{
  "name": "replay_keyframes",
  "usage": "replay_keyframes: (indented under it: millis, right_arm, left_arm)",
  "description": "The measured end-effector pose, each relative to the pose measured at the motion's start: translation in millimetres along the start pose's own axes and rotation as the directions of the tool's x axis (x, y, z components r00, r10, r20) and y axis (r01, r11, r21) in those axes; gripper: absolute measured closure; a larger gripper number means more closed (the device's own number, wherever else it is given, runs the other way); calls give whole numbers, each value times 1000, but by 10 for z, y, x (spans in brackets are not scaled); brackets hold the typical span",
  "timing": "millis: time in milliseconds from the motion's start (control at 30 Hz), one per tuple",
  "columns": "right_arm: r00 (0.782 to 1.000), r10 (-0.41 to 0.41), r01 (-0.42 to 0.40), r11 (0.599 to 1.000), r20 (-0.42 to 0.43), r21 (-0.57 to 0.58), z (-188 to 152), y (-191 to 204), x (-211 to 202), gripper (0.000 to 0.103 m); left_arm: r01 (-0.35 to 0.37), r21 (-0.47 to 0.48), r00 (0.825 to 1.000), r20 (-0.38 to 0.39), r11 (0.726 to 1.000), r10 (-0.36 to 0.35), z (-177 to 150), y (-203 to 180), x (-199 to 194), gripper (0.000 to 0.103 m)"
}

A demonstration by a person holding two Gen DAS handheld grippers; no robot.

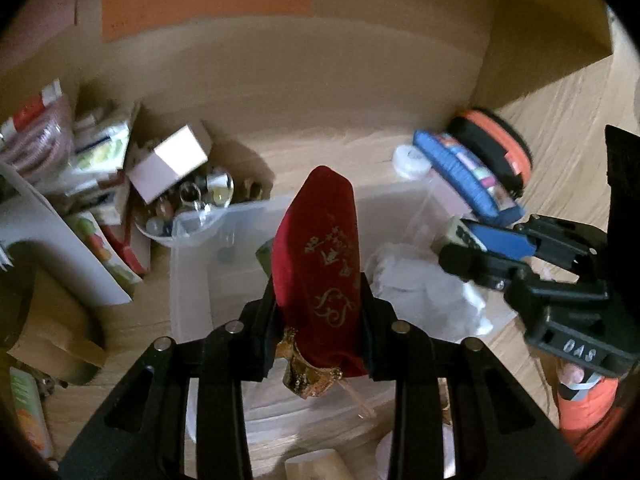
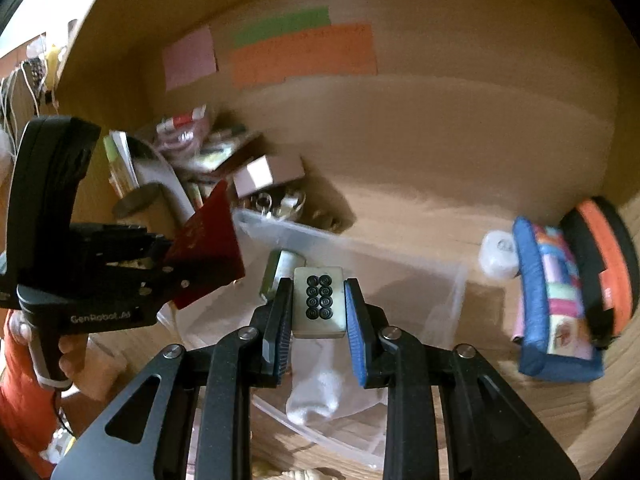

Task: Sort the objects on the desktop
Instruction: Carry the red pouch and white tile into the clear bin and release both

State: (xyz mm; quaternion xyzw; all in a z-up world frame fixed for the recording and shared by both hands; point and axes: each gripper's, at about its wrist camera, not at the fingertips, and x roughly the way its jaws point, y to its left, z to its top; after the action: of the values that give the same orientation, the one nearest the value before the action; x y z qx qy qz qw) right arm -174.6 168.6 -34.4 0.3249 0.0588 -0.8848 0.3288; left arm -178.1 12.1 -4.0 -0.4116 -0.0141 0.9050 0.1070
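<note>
My left gripper (image 1: 318,304) is shut on a red velvet pouch (image 1: 320,248) with gold lettering and gold trim, held above a clear plastic bin (image 1: 192,280). It also shows in the right wrist view (image 2: 208,248) at the left. My right gripper (image 2: 318,300) is shut on a cream mahjong tile (image 2: 319,300) with black circles, held above the same bin (image 2: 440,292). The right gripper shows in the left wrist view (image 1: 476,252) at the right. A white sock (image 2: 320,392) lies in the bin below the tile.
A blue patterned pencil case (image 2: 556,300) and a black-and-orange case (image 2: 604,260) lie right of the bin, beside a white round item (image 2: 498,258). A pile of boxes, booklets and glass marbles (image 1: 120,184) sits to the left. A cardboard wall (image 1: 320,80) stands behind.
</note>
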Motion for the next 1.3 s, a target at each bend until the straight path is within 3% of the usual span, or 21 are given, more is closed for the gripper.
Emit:
replay_keyframes:
  millis: [167,467,867,1033,1133,1267,1300]
  right_arm:
    - [998,-12,10,1000,-63,-30,-96,58,204,81]
    - [993,-65,58,995,-101,-76,-161,103,341,81]
    - [986,-120,105,987,-119,-122,-205,162,454,80]
    - [984,-136,120,983,-115,-138,-213,192,449,73]
    - [986,-123,108,985,-114,-133,-211,189,430,71]
    - [987,-132,118,982,-87,-149,-212,235,372,54]
    - [988,-137,124,980,-72,-157,-210,257,347,49]
  left_arm:
    - [-28,9,997,-74,1000,28,-53,-21,206,71]
    - [-69,11,990,-123,998,70,-86,-3,347,70]
    - [-88,-11,984,-154,996,85,-87,42,406,41]
    - [-110,-17,986,-129,994,107,-78,61,364,30]
    - [-109,-30,988,-114,994,105,-60,87,327,29]
    - [-108,-46,989,-103,993,103,-38,120,279,26]
    - [-102,-55,990,-99,993,96,-30,135,257,22]
